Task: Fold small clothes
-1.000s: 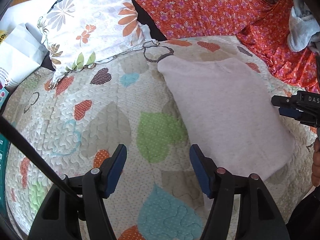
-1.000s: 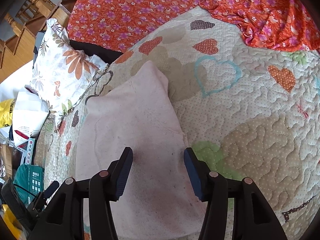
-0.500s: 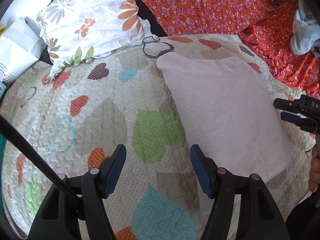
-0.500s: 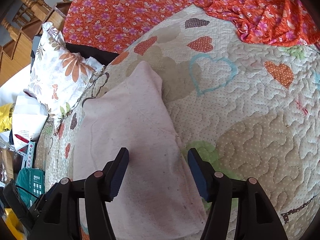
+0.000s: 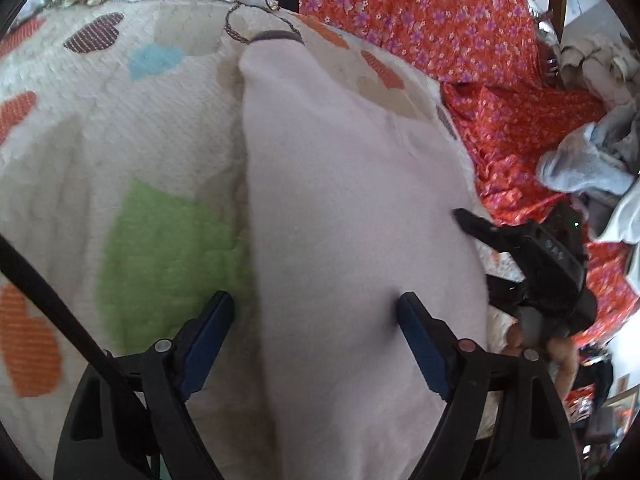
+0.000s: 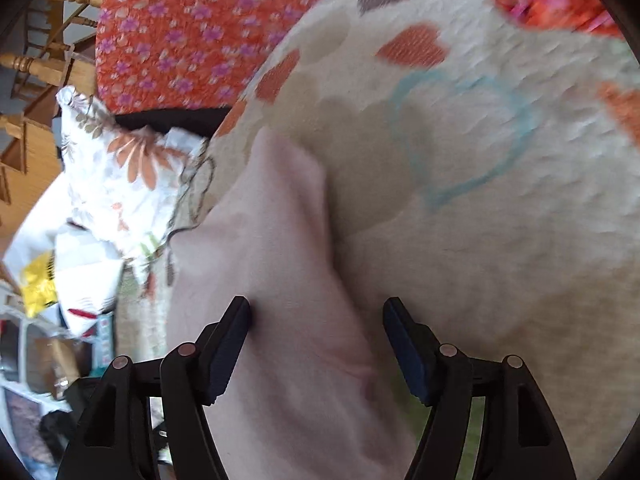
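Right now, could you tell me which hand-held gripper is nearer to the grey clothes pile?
Right. The right hand-held gripper lies at the pink garment's edge facing the pile; the left hand-held gripper straddles the opposite edge.

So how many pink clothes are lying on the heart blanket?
1. The pink garment lies on the heart quilt, between both open grippers. More clothes sit piled off to the side, so others may be hidden there.

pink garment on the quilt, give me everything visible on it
The pink garment is pale, soft and fleecy-looking, plain, already folded into a long flat shape with a dark trim at its far end. It lies on the heart-print quilt. The left tool straddles its left edge and the right tool its right edge, both open and just widening, neither gripping. Its near end is hidden.
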{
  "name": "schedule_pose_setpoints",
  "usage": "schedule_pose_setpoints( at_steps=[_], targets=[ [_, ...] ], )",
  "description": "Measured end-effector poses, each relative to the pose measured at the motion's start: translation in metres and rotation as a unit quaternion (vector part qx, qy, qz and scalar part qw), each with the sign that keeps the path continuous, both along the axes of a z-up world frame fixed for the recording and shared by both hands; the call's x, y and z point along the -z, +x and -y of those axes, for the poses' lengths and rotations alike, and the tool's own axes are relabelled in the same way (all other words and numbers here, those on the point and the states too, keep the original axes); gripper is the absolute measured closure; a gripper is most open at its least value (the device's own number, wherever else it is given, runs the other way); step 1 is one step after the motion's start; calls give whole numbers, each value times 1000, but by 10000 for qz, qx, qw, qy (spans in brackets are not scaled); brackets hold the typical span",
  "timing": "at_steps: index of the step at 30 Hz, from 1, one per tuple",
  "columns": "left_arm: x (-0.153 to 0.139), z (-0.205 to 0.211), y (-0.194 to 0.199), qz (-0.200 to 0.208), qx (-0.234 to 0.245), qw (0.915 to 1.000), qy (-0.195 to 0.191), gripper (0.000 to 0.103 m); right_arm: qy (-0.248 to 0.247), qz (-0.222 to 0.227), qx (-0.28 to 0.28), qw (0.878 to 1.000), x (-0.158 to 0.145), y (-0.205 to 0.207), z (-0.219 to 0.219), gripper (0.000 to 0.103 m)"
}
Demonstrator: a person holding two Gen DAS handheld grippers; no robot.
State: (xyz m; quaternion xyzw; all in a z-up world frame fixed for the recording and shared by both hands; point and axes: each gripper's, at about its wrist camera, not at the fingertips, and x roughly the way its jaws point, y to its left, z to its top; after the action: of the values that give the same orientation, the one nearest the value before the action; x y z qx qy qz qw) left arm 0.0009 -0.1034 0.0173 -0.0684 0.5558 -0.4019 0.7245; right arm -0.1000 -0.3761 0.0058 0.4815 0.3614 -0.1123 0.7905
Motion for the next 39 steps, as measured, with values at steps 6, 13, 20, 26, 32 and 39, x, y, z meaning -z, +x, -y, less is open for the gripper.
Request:
schedule_pose_setpoints(
  at_steps=[6, 13, 20, 26, 32, 39],
  targets=[
    [-23, 2, 5, -171, 85, 9991, -372, 75, -9, 216, -432, 9988, -15, 32, -27, 72],
    [-32, -14, 7, 417, -315, 9974, 493, 67, -418, 602, -800, 9941, -48, 48, -53, 69],
    [-14, -31, 9, 114, -488, 9972, 557, 48, -1201, -166, -368, 9919, -45, 41, -54, 52],
    [-45, -45, -15, 1205, -632, 9888, 612, 41, -2551, 401, -368, 9654, -103, 15, -85, 53],
    [-80, -74, -38, 2713, -1221, 9522, 689, 22, -2034, 518, -1391, 9678, -91, 27, -122, 67],
    [-123, -106, -79, 4507, -2305, 8613, 434, 0, -1932, -486, -798, 9767, -56, 18, -98, 68]
  ],
)
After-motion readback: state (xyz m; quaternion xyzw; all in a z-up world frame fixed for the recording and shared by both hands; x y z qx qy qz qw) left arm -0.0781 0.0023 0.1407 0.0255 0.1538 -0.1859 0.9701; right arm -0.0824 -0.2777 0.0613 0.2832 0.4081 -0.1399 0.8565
